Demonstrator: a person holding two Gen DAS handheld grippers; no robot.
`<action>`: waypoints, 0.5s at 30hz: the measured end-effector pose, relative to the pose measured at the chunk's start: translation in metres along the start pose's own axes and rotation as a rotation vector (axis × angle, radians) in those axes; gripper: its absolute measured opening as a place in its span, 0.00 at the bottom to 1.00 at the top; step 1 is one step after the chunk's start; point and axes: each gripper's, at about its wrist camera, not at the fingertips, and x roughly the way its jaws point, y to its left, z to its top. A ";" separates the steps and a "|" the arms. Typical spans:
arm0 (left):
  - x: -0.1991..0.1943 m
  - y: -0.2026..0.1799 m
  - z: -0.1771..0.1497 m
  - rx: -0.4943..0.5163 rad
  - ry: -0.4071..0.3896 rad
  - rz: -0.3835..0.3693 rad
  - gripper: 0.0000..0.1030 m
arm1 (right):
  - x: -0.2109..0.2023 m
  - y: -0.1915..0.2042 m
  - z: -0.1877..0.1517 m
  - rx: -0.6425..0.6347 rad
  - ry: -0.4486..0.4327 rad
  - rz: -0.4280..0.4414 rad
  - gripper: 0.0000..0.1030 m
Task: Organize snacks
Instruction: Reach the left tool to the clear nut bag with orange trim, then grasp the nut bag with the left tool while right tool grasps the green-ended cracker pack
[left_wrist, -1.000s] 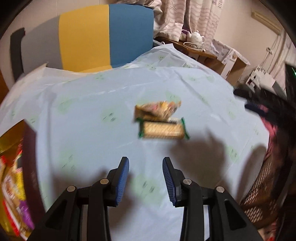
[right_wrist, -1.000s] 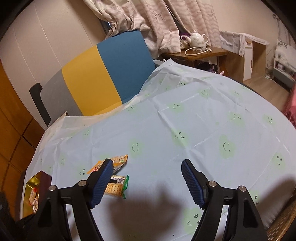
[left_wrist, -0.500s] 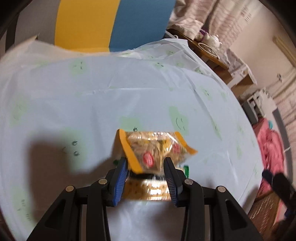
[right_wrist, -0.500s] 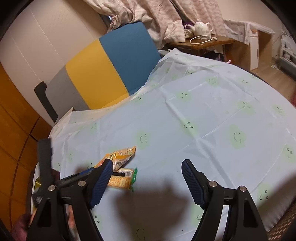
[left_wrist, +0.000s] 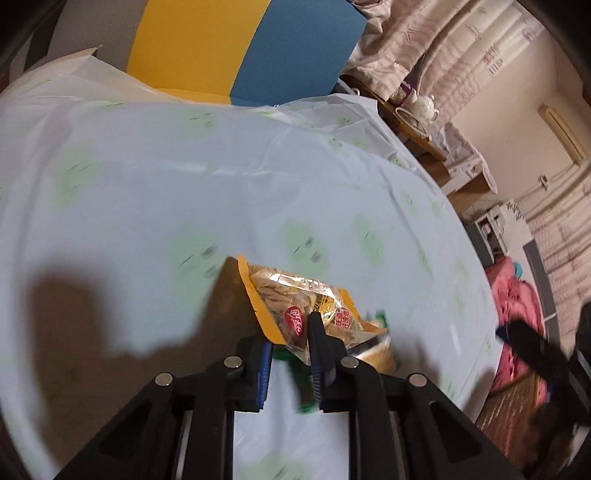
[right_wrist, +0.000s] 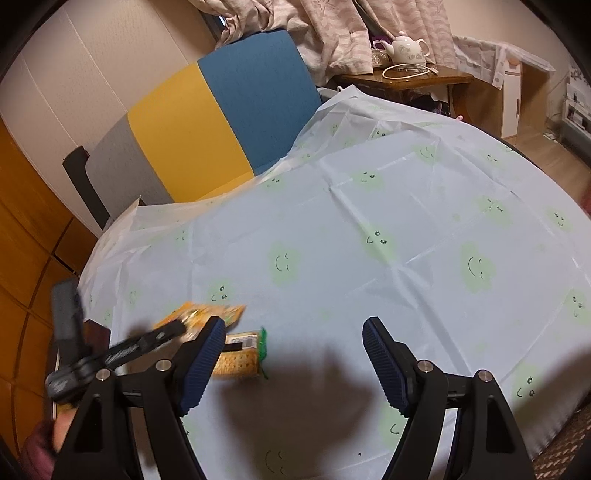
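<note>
My left gripper (left_wrist: 290, 343) is shut on an orange-edged clear snack bag (left_wrist: 291, 299) and holds it just above the tablecloth. A green-ended cracker packet (left_wrist: 373, 343) lies under and behind the bag. In the right wrist view the same bag (right_wrist: 207, 314) and cracker packet (right_wrist: 240, 356) sit at the lower left, with the left gripper (right_wrist: 173, 328) reaching in on the bag. My right gripper (right_wrist: 293, 354) is open and empty, above the cloth to the right of the snacks.
A round table with a pale blue smiley tablecloth (right_wrist: 369, 240). A yellow, blue and grey chair (right_wrist: 207, 122) stands behind it. A side table with a teapot (right_wrist: 406, 48) is at the back right. The right gripper shows blurred at the left wrist view's right edge (left_wrist: 532, 347).
My left gripper moved forward to the snacks, closed on the orange snack bag and lifted it slightly. My right gripper stayed open and drifted a little.
</note>
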 end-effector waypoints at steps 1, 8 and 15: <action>-0.006 0.005 -0.006 0.001 0.009 0.005 0.17 | 0.001 0.001 -0.001 -0.004 0.008 -0.001 0.75; -0.044 0.033 -0.065 0.012 0.088 0.099 0.17 | 0.006 0.005 -0.004 -0.045 0.026 -0.028 0.75; -0.071 0.006 -0.121 0.143 0.109 0.041 0.31 | 0.017 0.009 -0.008 -0.070 0.087 -0.020 0.75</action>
